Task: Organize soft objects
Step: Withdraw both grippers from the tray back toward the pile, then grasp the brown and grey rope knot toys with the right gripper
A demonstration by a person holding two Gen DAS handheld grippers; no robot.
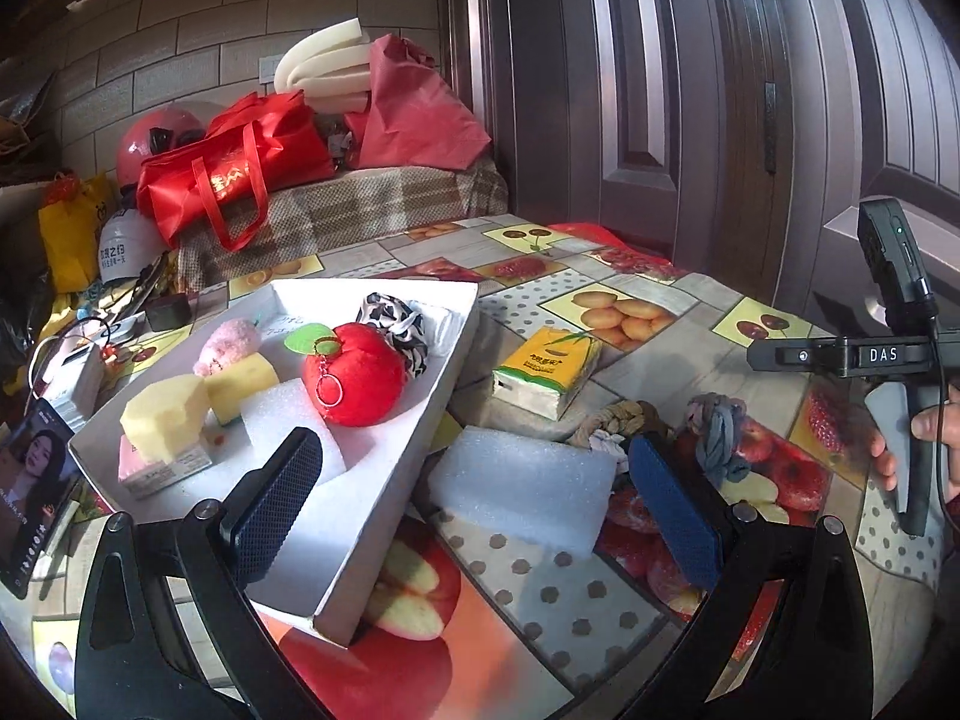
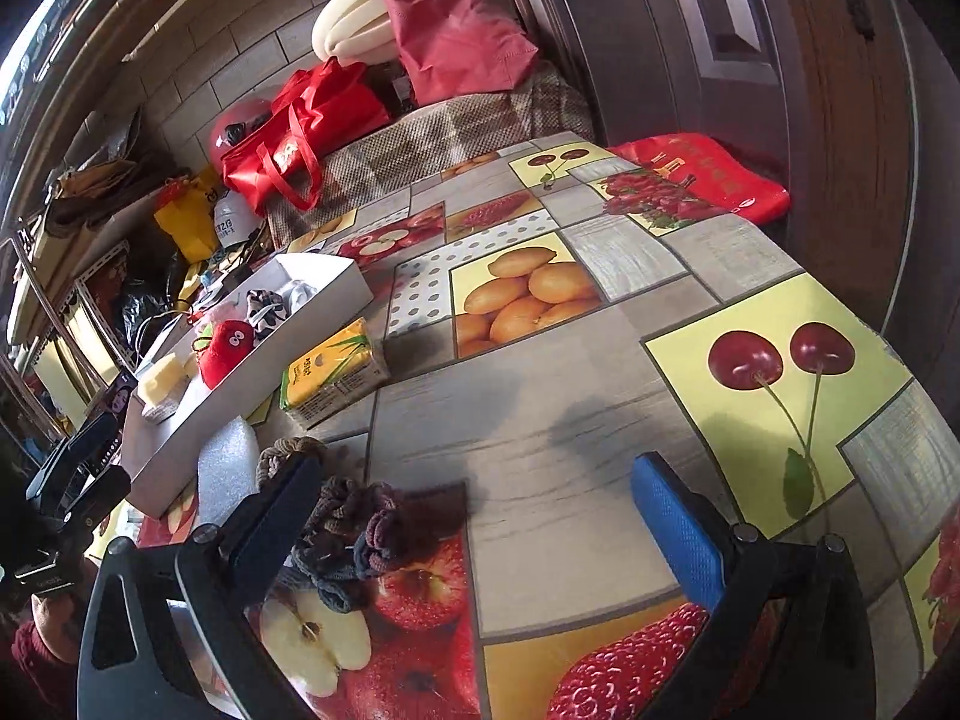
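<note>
A white cardboard tray [image 1: 414, 438] on the table holds a red plush apple [image 1: 354, 375], yellow sponges [image 1: 165, 414], a pink plush [image 1: 225, 345], a black-and-white scrunchie [image 1: 399, 324] and a white foam block [image 1: 288, 423]. Outside it lie another white foam block [image 1: 522, 486], a yellow-green tissue pack [image 1: 549, 369], a beige braided tie [image 1: 612, 420] and a grey-blue scrunchie [image 1: 717, 432]. My left gripper [image 1: 474, 474] is open above the tray's near edge and the loose foam. My right gripper [image 2: 480, 492] is open and empty; the scrunchies [image 2: 354, 534] lie by its left finger.
A phone [image 1: 33, 480] and chargers lie left of the tray. Behind the table stands a bench with red bags [image 1: 234, 174] and foam rolls [image 1: 327, 69]. A door [image 1: 660, 90] is at the right. The tray also shows in the right wrist view [image 2: 240, 384].
</note>
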